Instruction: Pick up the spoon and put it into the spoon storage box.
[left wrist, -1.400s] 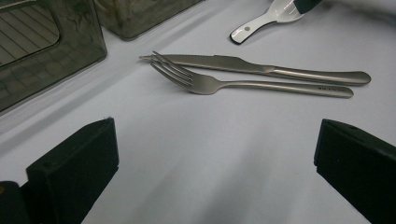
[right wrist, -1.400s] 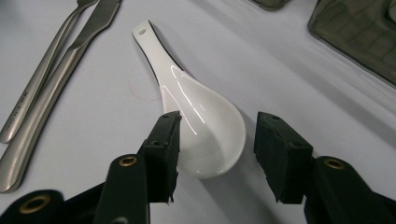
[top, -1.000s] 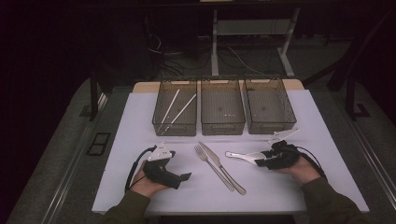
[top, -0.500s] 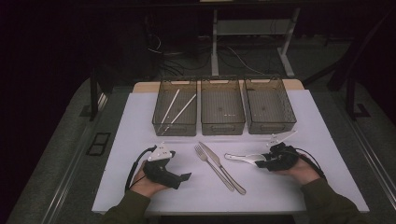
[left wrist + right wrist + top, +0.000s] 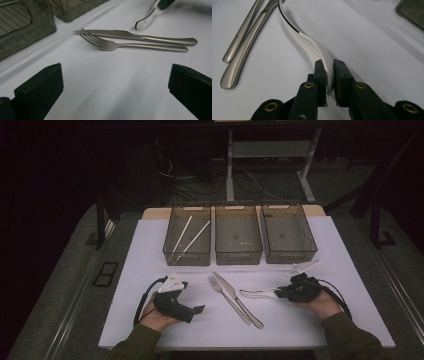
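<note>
Right gripper (image 5: 330, 82), jaws just closing, now pinched on handle end of white curved plastic spoon (image 5: 308, 43); long axis running leftward along white table (image 5: 150, 250) toward steel fork (image 5: 227, 295). Left gripper (image 5: 192, 309) gaping, empty, farther off.

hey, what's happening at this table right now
A person is working at a white table with a gripper in each hand. The right gripper has just been closing its jaws on the handle of a spoon, which now sits pinched between them, low over the table. The left gripper rests open on the table. A fork and a knife lie side by side in the middle. Behind them stand three bins; the left bin holds two chopsticks.
</note>
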Available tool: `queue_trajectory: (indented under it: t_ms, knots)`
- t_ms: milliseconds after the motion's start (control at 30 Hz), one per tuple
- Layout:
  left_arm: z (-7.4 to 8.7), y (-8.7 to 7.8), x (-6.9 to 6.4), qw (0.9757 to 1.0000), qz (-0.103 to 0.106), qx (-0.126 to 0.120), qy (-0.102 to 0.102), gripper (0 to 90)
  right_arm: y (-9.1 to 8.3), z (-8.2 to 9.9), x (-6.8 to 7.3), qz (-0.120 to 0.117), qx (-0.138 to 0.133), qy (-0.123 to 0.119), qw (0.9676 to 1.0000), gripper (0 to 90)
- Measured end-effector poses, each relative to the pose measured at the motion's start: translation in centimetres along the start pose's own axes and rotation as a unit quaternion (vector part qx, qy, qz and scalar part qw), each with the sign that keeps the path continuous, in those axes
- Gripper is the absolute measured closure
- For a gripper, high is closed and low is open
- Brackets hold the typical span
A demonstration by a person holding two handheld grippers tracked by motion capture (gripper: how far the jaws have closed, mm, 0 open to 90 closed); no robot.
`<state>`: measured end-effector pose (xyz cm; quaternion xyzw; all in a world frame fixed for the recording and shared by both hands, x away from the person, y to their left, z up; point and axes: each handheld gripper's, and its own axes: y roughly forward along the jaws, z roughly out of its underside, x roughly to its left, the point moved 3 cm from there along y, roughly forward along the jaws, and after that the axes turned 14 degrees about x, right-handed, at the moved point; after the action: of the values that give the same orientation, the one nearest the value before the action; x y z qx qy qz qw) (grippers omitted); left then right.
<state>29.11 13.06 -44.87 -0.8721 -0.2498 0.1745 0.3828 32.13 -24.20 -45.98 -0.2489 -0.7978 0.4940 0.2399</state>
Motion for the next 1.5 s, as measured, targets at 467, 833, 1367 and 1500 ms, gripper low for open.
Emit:
queue_trajectory:
  t_ms: [467, 833, 1367, 1500]
  knots:
    - [0.0, -0.2, -0.4, 0.9993, 0.017, -0.021, 0.027, 0.0, -1.5, -0.1, -0.3, 0.001, -0.038, 0.018, 0.9991, 82.0]
    - [-0.1, -0.3, -0.3, 0.9993, 0.019, -0.023, 0.022, 0.0, -3.2, -0.6, -0.6, 0.004, -0.070, 0.026, 0.9972, 82.1]
    - [-0.1, -0.4, -0.3, 0.9996, 0.018, -0.021, 0.011, 0.0, -5.4, -2.0, -1.1, 0.011, -0.108, 0.038, 0.9933, 82.1]
    - [-0.1, -0.4, -0.4, 0.9995, 0.016, -0.024, 0.013, 0.0, -5.8, -2.4, -1.4, 0.013, -0.116, 0.042, 0.9922, 82.2]
